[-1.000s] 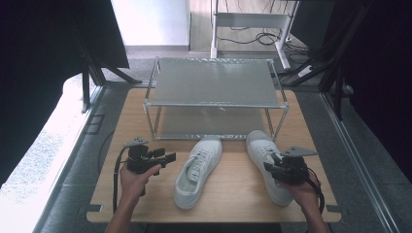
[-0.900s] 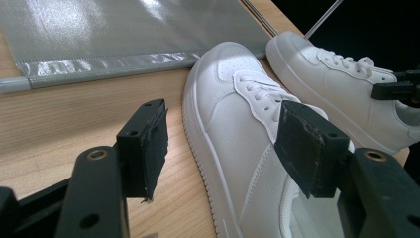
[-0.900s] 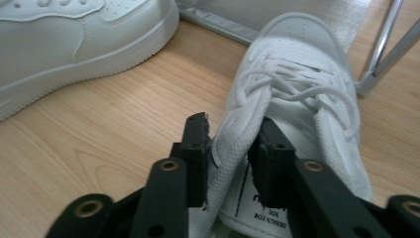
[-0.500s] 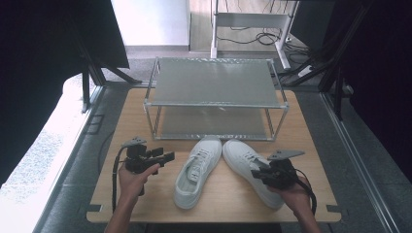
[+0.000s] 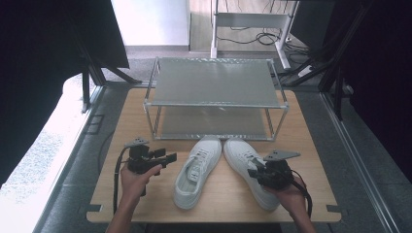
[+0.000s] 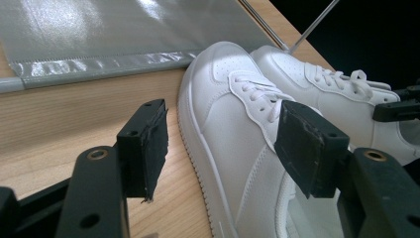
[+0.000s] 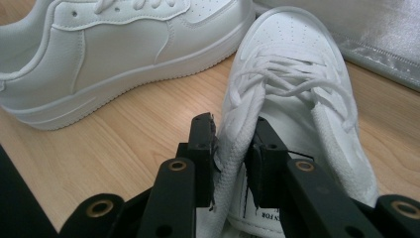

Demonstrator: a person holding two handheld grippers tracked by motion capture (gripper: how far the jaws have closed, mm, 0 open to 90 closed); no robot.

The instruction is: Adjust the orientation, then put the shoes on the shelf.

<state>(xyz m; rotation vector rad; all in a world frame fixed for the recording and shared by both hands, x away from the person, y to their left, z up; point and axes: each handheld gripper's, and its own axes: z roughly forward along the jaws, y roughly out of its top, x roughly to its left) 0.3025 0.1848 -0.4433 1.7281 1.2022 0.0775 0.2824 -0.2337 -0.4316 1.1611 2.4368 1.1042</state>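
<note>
Two white sneakers lie on the wooden table (image 5: 311, 145) with their toes touching in front of the rack. The left sneaker (image 5: 197, 170) (image 6: 233, 129) lies between the wide-apart jaws of my open left gripper (image 5: 170, 158) (image 6: 223, 141), which hovers at its outer side without touching it. My right gripper (image 5: 252, 173) (image 7: 235, 158) is shut on the right sneaker (image 5: 243, 160) (image 7: 297, 89), pinching the rim of its opening beside the laces. The left sneaker (image 7: 124, 49) also lies across the top of the right gripper view.
A two-tier metal shoe rack (image 5: 214, 82) stands at the back of the table, its lower shelf (image 6: 99, 39) (image 7: 376, 34) just beyond the toes. Bare wood lies on both sides of the shoes. A desk frame (image 5: 248, 19) stands on the floor beyond.
My right gripper has dragged the right sneaker leftward and swung its toe in until it meets the left sneaker's toe. The left gripper has stayed where it was, open.
</note>
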